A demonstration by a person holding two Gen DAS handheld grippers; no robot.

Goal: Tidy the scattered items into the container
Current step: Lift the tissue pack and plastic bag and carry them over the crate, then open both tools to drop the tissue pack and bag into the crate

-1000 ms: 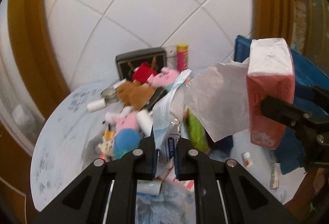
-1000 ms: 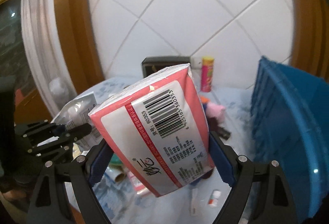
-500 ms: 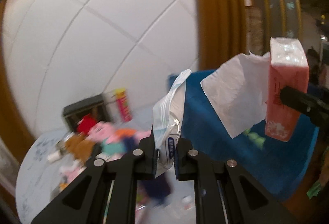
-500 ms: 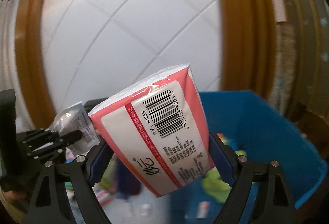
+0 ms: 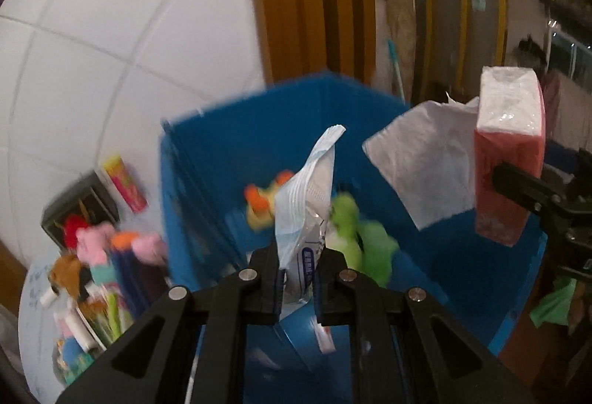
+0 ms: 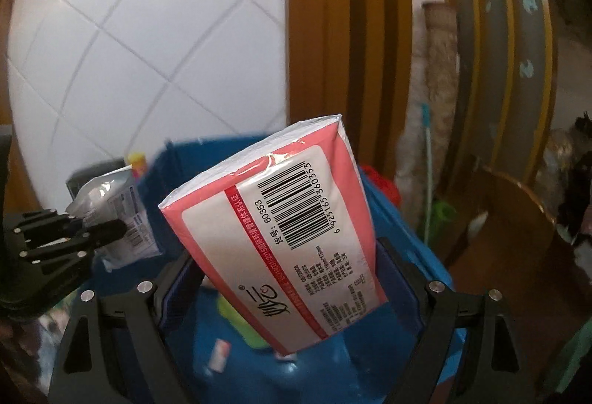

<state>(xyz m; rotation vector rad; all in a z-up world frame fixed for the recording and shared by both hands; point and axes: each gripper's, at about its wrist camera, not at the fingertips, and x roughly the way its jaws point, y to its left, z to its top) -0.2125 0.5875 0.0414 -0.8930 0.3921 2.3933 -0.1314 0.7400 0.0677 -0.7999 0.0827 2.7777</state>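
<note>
My left gripper (image 5: 299,280) is shut on a white and blue plastic pouch (image 5: 307,207), held above the blue container (image 5: 236,159). My right gripper (image 6: 288,287) is shut on a pink tissue pack (image 6: 281,241) with a barcode, also over the container (image 6: 407,241). The pack shows in the left wrist view (image 5: 508,159) with a loose white tissue (image 5: 425,167) hanging from it. The pouch and left gripper show at the left of the right wrist view (image 6: 118,215). A green plush (image 5: 355,233) and an orange toy (image 5: 259,204) lie inside the container.
Plush toys (image 5: 103,248) and small items lie scattered on the white table (image 5: 33,330) left of the container. A dark box (image 5: 77,211) and a pink-yellow can (image 5: 124,182) stand by the tiled wall. Wooden door frames rise behind the container.
Both grippers have swung right, from over the cluttered table to above the blue container, each still holding its item.
</note>
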